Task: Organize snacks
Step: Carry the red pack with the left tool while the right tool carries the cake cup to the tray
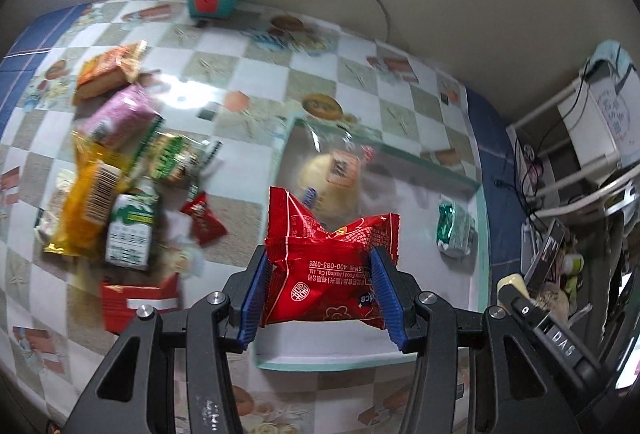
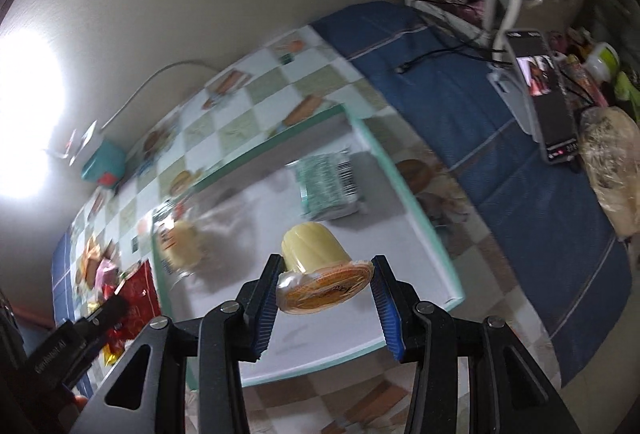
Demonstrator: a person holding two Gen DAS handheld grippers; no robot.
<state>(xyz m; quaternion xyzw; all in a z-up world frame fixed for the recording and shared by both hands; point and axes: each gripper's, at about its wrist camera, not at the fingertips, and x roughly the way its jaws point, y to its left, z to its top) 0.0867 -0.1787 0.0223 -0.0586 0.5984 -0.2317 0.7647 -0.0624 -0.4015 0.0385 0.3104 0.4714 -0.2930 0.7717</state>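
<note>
The left gripper (image 1: 325, 292) pinches a red snack packet (image 1: 328, 266) by its sides above the shallow tray (image 1: 478, 318) on the desk (image 1: 248, 74); the packet looks light, soft and crinkly. The right gripper (image 2: 325, 294) squeezes a yellow jelly cup (image 2: 320, 274) at its lid rim, which seems smooth and may slip.

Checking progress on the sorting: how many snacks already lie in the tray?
2: a bagged bun near the tray's far left corner, a green packet by its right wall.
</note>
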